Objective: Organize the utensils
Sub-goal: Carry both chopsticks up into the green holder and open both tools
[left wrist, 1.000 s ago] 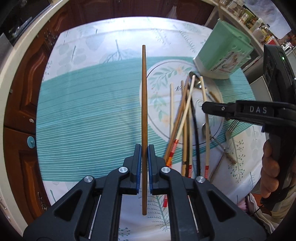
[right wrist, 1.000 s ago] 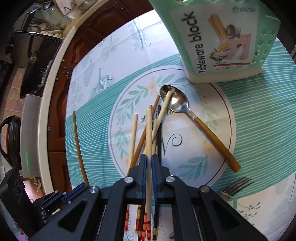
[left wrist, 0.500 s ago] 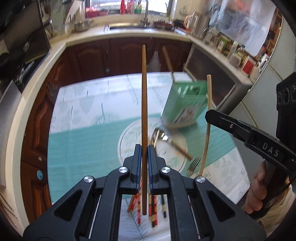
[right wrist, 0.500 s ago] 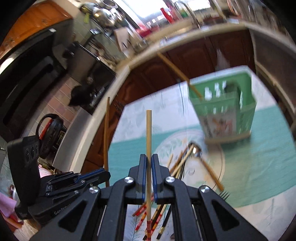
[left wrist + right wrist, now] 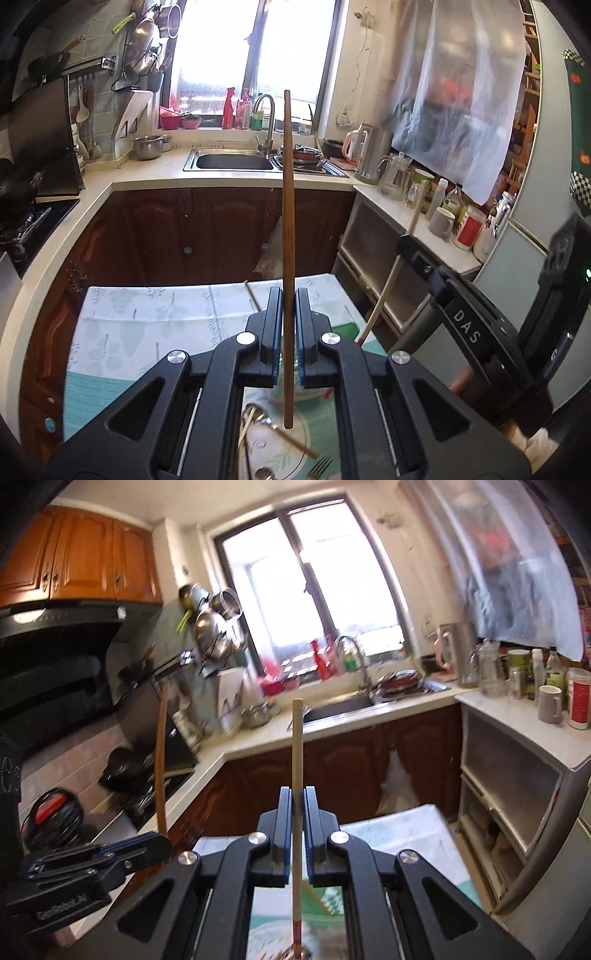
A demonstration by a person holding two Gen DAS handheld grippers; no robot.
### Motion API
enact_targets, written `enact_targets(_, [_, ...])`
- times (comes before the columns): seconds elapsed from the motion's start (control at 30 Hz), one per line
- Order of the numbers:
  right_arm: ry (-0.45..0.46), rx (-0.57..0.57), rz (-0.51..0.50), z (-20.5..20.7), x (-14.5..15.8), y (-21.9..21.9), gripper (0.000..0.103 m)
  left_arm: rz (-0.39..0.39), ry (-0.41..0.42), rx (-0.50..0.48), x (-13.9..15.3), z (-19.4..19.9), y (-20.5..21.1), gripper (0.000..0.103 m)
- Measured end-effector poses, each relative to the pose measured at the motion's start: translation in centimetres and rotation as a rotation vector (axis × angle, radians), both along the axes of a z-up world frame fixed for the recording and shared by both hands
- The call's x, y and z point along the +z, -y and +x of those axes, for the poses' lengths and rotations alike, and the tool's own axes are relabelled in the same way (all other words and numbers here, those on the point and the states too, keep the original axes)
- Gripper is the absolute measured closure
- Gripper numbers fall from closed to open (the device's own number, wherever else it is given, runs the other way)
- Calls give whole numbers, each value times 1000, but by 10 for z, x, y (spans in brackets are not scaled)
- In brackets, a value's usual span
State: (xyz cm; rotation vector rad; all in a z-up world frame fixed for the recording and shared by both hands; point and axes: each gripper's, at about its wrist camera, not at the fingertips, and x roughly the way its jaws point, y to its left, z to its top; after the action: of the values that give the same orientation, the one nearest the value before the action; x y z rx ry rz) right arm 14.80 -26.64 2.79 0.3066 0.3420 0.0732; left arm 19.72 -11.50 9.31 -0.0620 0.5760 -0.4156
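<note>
My left gripper (image 5: 288, 299) is shut on a dark brown chopstick (image 5: 287, 206) that stands upright, high above the table (image 5: 147, 325). My right gripper (image 5: 297, 795) is shut on a pale chopstick (image 5: 296, 746) with a red-banded lower end, also upright. In the left wrist view the right gripper (image 5: 406, 243) is off to the right, and its pale chopstick (image 5: 386, 295) leans. In the right wrist view the left gripper (image 5: 159, 843) is at the lower left. A spoon (image 5: 258, 421) and a fork (image 5: 319, 465) lie on the cloth below. The green utensil holder (image 5: 332, 897) shows partly between the jaw arms.
Beyond the table a kitchen counter (image 5: 229, 181) carries a sink (image 5: 232, 161) and tap. A kettle (image 5: 369, 151), jars and mugs line the right counter (image 5: 517, 720). Dark wooden cabinets (image 5: 166, 236) stand below, and a stove (image 5: 147, 794) is at the left.
Both grippers have risen well above the table with their chopsticks and tipped up toward level. The views now show the kitchen, with the loose utensil pile left low and mostly hidden.
</note>
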Motion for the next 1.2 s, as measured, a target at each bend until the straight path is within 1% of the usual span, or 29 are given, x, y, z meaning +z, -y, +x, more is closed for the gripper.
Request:
enact_targets(0.13, [139, -112, 15, 1, -10, 24, 98, 3, 55, 15, -22, 19, 25, 99])
enact_targets(0.23, [190, -166, 51, 3, -18, 37, 98, -12, 67, 29, -42, 34, 37, 99])
enact_targets(0.3, [213, -189, 56, 5, -22, 41, 98, -23, 69, 42, -54, 45, 44, 99])
enact_targets(0.37, [216, -181, 51, 10, -27, 42, 98, -27, 75, 50, -67, 55, 48, 99])
enact_targets(0.47, [198, -136, 5, 21, -35, 34, 98, -42, 93, 56, -84, 68, 53, 99])
enact_targets(0.53, [189, -100, -40, 24, -41, 25, 98, -46, 99, 62, -98, 71, 48, 99])
enact_targets(0.63, [161, -69, -73, 29, -53, 21, 98, -53, 99, 63, -118, 78, 44, 99])
enact_targets(0.83, [71, 44, -74, 37, -79, 20, 98, -59, 102, 74, -156, 84, 40, 99])
enact_targets(0.93, [18, 110, -65, 42, -88, 16, 97, -54, 68, 80, -171, 81, 35, 99])
enact_targets(1.03, [-48, 181, -54, 49, -95, 11, 97, -43, 0, 57, -182, 80, 26, 97])
enact_targets(1.13, [-128, 242, -35, 56, -103, 8, 95, -39, -62, 45, -187, 79, 15, 89])
enact_targets(1.17, [-139, 250, -28, 56, -105, 8, 94, -41, -81, 51, -188, 78, 10, 82])
enact_targets(1.2, [-149, 256, -20, 56, -107, 8, 92, -44, -99, 57, -188, 76, 4, 72])
